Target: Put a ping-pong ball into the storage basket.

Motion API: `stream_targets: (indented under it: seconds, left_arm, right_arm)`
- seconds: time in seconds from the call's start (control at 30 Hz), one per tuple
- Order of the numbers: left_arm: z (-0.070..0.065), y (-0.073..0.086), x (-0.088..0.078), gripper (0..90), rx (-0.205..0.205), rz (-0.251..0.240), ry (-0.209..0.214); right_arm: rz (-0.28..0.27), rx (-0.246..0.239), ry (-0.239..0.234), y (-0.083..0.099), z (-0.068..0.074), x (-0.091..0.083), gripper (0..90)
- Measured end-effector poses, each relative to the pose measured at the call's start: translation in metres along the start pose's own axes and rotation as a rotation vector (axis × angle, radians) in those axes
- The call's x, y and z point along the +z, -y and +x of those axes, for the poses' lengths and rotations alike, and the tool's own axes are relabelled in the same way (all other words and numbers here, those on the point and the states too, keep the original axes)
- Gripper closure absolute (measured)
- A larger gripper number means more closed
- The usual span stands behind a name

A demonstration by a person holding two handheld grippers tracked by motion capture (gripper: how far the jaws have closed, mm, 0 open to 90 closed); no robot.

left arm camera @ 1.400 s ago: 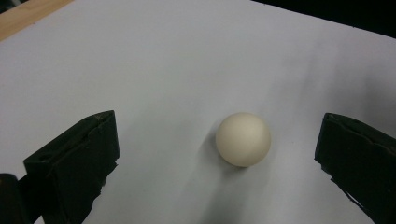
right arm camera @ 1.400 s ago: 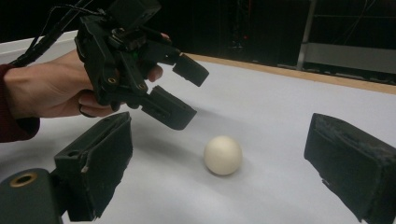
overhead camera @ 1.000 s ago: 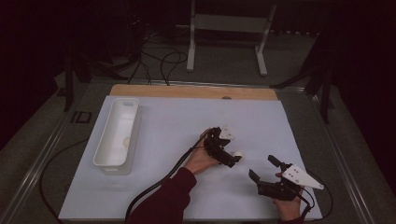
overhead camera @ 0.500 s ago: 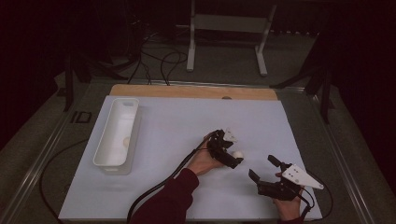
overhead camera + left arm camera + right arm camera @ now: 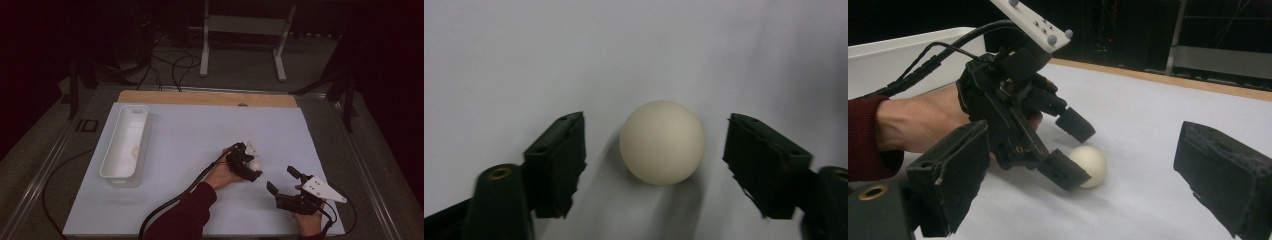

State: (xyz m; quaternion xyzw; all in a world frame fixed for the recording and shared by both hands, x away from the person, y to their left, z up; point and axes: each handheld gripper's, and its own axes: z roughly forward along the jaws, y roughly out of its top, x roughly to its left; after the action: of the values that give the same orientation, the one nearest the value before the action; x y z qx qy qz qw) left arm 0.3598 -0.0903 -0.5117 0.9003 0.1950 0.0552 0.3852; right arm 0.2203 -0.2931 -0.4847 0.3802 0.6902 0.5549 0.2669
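Two handheld grippers over a desk (image 5: 165, 200) covered by a pale sheet, seen from above and from each gripper. Left gripper (image 5: 248, 166) lowered near the middle-right of the sheet, held in a hand (image 5: 222, 175) with a dark red sleeve (image 5: 185, 217), black cable trailing back toward the desk's near edge. One cream-white ball (image 5: 662, 142) resting on the sheet between the left gripper's black jaws, which have just been closing; jaws apart, a clear gap on either side of the ball, pads not touching it. In the right gripper view, the same ball (image 5: 1089, 165) on the sheet, one jaw in front of it, the other raised behind. Right gripper (image 5: 287, 184) near the desk's front right corner, jaws spread wide with nothing between them, well apart from the ball. White oblong tray (image 5: 112, 170) standing at the left side of the sheet, far from both grippers, a small pale round thing (image 5: 134, 152) inside, too small to identify. Wooden strip (image 5: 200, 97) along the desk's far edge.
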Motion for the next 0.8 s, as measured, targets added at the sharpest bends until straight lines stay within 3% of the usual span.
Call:
stream_targets:
  seconds: [0.37, 0.8]
  left_arm:
    - [-0.0018, 0.0019, 0.0069, 49.9, 0.008, 0.011, 0.022]
    - [-0.001, -0.0008, -0.0013, 51.1, 0.016, 0.006, 0.017]
  right_arm:
    - [-0.002, -0.002, 0.001, -0.0002, -0.0001, -0.0003, 7.4]
    - [-0.001, -0.002, 0.0, -0.0002, 0.0002, -0.0002, 7.3]
